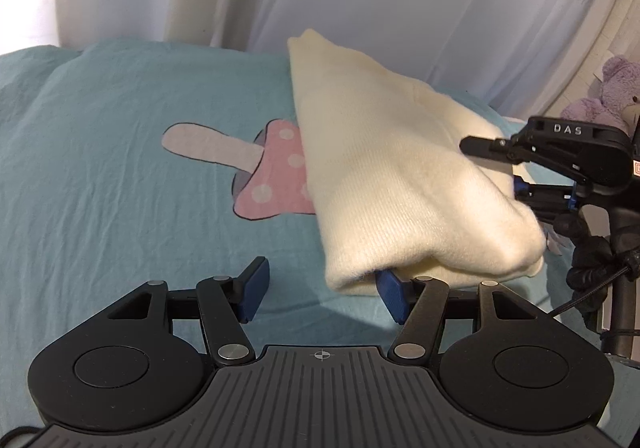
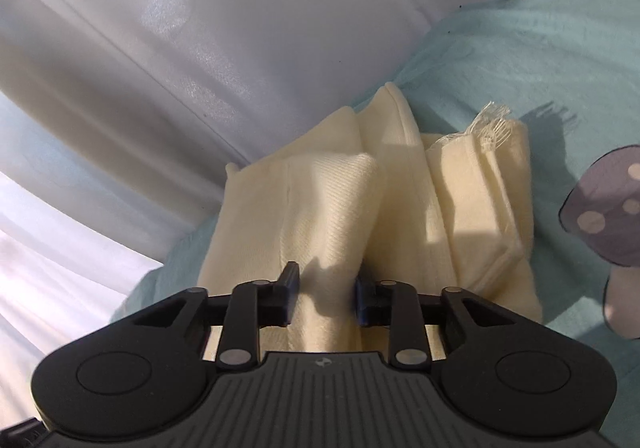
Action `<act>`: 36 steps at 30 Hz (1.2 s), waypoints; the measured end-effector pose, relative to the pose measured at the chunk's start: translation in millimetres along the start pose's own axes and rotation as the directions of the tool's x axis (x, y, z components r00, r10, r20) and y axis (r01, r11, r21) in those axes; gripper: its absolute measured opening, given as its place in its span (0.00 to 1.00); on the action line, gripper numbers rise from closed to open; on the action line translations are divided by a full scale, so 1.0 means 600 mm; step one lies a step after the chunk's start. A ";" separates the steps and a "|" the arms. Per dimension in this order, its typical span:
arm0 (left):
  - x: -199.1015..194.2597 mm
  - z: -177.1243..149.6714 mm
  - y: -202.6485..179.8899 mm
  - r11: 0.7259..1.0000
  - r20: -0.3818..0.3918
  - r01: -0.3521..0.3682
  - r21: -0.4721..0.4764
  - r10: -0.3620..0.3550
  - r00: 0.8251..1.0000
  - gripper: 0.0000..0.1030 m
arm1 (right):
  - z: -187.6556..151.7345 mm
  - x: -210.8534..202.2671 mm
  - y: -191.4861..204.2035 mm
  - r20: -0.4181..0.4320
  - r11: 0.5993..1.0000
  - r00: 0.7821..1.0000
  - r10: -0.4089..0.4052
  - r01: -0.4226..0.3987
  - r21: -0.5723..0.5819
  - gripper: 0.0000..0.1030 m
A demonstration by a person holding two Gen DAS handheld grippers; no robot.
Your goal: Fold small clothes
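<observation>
1. I take the pink mushroom print (image 1: 276, 168) on the teal bedsheet (image 1: 100, 152) as my landmark. The cream cloth (image 1: 384, 168) lies folded into a thick bundle just beside the print, covering its near edge, with its frayed fringe (image 2: 492, 120) at the far end.
2. My left gripper (image 1: 320, 288) stands apart, gripping nothing; one blue pad (image 1: 390, 284) is tucked just under the bundle's near edge, the other sits over bare sheet.
3. My right gripper (image 2: 326, 298) is partly apart, a raised fold of cloth between the pads; I see no squeeze on it.
4. I judge a fold has just been laid and is being released.
5. Next I would back both tools clear without dragging the layers, then press the bundle flat.
</observation>
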State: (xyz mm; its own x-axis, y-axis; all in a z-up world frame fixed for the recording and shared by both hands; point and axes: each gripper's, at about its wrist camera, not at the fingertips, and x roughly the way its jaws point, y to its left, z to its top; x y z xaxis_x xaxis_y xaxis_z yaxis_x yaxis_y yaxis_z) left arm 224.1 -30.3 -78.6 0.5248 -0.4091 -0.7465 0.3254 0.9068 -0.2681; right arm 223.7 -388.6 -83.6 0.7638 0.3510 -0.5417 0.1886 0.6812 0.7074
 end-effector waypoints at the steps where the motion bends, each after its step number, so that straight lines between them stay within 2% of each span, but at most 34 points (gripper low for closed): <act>1: 0.001 0.000 -0.002 1.000 -0.002 0.003 0.004 -0.003 1.000 0.63 | 0.001 0.003 0.000 -0.002 1.000 1.000 0.024 -0.024 0.013 0.44; 3: 0.002 -0.001 -0.014 1.000 -0.006 0.011 0.015 -0.011 1.000 0.63 | -0.005 0.027 0.020 -0.018 1.000 1.000 0.010 -0.011 -0.022 0.44; 4: 0.003 -0.001 -0.018 1.000 -0.007 0.012 0.020 -0.012 1.000 0.63 | -0.007 0.033 0.034 -0.018 0.997 0.999 -0.031 0.030 -0.066 0.33; 5: 0.007 0.000 -0.022 1.000 -0.008 0.007 0.027 -0.007 1.000 0.63 | -0.008 0.036 0.048 -0.015 0.990 0.997 -0.075 0.072 -0.123 0.14; 7: 0.009 0.000 -0.030 0.999 -0.010 -0.015 0.047 0.015 1.000 0.63 | -0.017 0.027 0.095 0.053 0.937 0.983 -0.176 0.183 -0.298 0.13; 9: 0.007 -0.001 -0.038 0.998 -0.012 -0.040 0.052 0.041 0.999 0.64 | -0.024 0.006 0.129 0.134 0.883 0.967 -0.216 0.252 -0.397 0.12; 11: 0.007 0.001 -0.037 0.999 -0.017 -0.044 0.029 0.045 0.999 0.64 | -0.027 -0.019 0.153 0.222 0.836 0.947 -0.231 0.310 -0.452 0.12; 13: 0.005 0.000 -0.034 0.999 -0.021 -0.037 0.011 0.037 0.999 0.65 | -0.026 -0.033 0.162 0.292 0.780 0.916 -0.276 0.391 -0.488 0.12; 15: 0.005 0.000 -0.034 0.999 -0.022 -0.033 0.010 0.033 0.999 0.66 | -0.020 -0.038 0.156 0.312 0.751 0.897 -0.312 0.435 -0.497 0.12; 19: 0.004 -0.002 -0.038 0.999 -0.024 -0.034 0.011 0.034 0.999 0.66 | -0.007 -0.027 0.113 0.239 0.786 0.903 -0.356 0.428 -0.447 0.12; 21: 0.009 0.001 -0.033 0.999 -0.030 -0.033 0.009 0.033 0.999 0.66 | -0.011 -0.025 0.098 0.223 0.787 0.895 -0.385 0.445 -0.427 0.15; 23: 0.004 0.000 -0.032 1.000 -0.035 -0.027 0.002 0.027 0.999 0.66 | -0.017 -0.050 0.083 0.248 0.814 0.886 -0.392 0.460 -0.356 0.25; 24: 0.002 -0.001 -0.030 1.000 -0.033 -0.024 -0.001 0.024 0.999 0.66 | -0.018 -0.065 0.075 0.232 0.839 0.896 -0.378 0.437 -0.324 0.32; 25: 0.001 -0.001 -0.029 1.000 -0.030 -0.024 -0.002 0.024 0.999 0.66 | -0.020 -0.083 0.065 0.207 0.871 0.915 -0.346 0.396 -0.290 0.47; 26: 0.000 -0.002 -0.028 1.000 -0.029 -0.027 -0.002 0.027 0.999 0.66 | -0.024 -0.097 0.057 0.178 0.901 0.936 -0.304 0.343 -0.267 0.52; 28: 0.001 -0.003 -0.028 0.999 -0.030 -0.031 -0.007 0.031 0.999 0.66 | -0.041 -0.124 0.041 0.117 0.936 0.963 -0.245 0.266 -0.229 0.52; 33: 0.006 -0.003 -0.039 0.999 -0.033 -0.032 0.006 0.032 0.999 0.66 | -0.087 -0.134 0.015 -0.001 0.987 0.992 -0.122 0.122 -0.102 0.52; 34: 0.007 -0.002 -0.043 0.999 -0.035 -0.033 0.013 0.033 0.999 0.66 | -0.091 -0.129 0.014 0.003 0.988 0.993 -0.120 0.120 -0.100 0.52; 36: 0.009 0.000 -0.050 0.999 -0.040 -0.028 0.029 0.029 0.999 0.66 | -0.094 -0.115 0.023 0.039 0.976 0.985 -0.170 0.174 -0.130 0.37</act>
State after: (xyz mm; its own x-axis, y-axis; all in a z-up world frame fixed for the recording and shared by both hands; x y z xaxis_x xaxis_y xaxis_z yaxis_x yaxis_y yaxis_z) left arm 217.0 -59.5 -74.7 0.5024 -0.3784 -0.7774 0.3338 0.9143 -0.2293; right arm 138.7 -367.0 -62.1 0.7441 0.2043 -0.6361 0.2368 0.8097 0.5370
